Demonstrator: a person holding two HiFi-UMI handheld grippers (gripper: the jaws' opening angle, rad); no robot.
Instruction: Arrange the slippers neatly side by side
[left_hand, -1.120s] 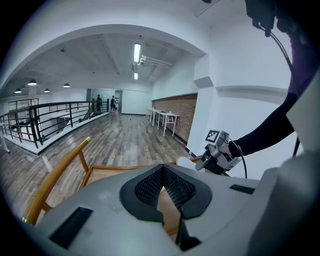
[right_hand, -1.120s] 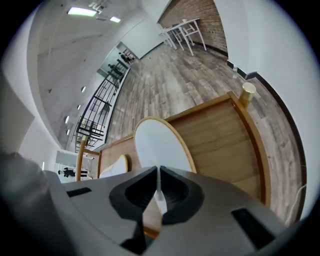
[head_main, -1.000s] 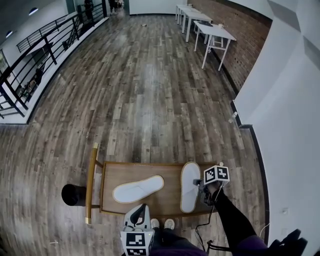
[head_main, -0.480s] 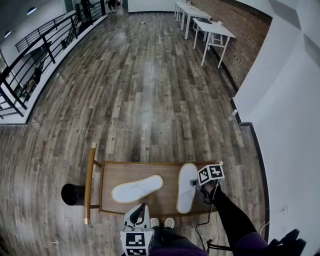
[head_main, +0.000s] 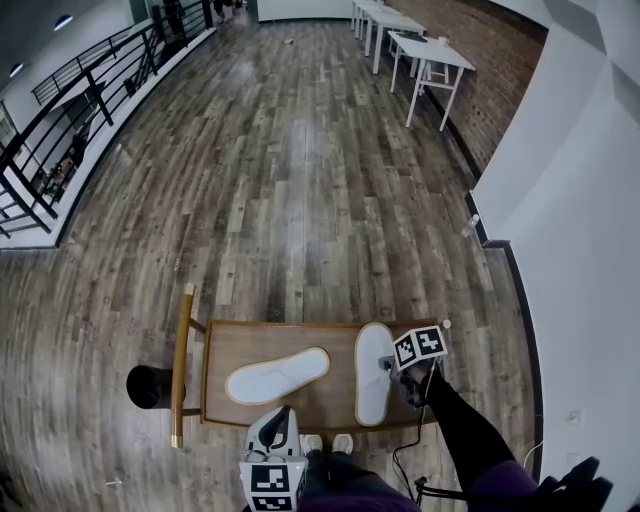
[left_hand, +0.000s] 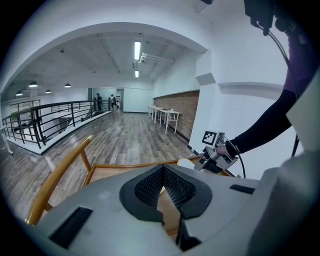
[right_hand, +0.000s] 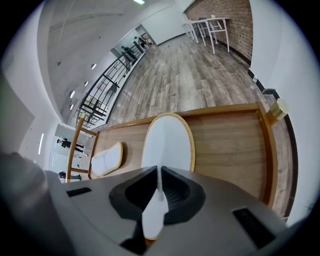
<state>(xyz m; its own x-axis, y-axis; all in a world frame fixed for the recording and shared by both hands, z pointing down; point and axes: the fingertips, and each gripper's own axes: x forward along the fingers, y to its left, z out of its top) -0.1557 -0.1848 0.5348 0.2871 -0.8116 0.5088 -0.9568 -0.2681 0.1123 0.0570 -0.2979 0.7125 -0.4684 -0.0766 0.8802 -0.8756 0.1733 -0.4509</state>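
Two white slippers with tan rims lie on a low wooden table (head_main: 330, 340). The left slipper (head_main: 277, 377) lies slanted across the table's left half. The right slipper (head_main: 374, 372) lies lengthwise, toe pointing away from me. My right gripper (head_main: 388, 366) is shut on that slipper's right edge; in the right gripper view a thin white strip of the slipper (right_hand: 167, 145) is pinched between the right gripper (right_hand: 159, 192) pads. My left gripper (head_main: 283, 415) hovers at the table's near edge, apart from both slippers, and the left gripper (left_hand: 161, 172) pads meet with nothing between them.
A curved wooden rail (head_main: 182, 365) runs along the table's left end, with a black round object (head_main: 148, 387) beside it. My shoes (head_main: 325, 445) are at the near edge. A white wall (head_main: 580, 250) stands right; white desks (head_main: 425, 55) and a railing (head_main: 80, 110) are far off.
My right gripper has rolled a little and shifted slightly left, turning the right slipper's near end a bit leftward. The left gripper and left slipper have stayed put.
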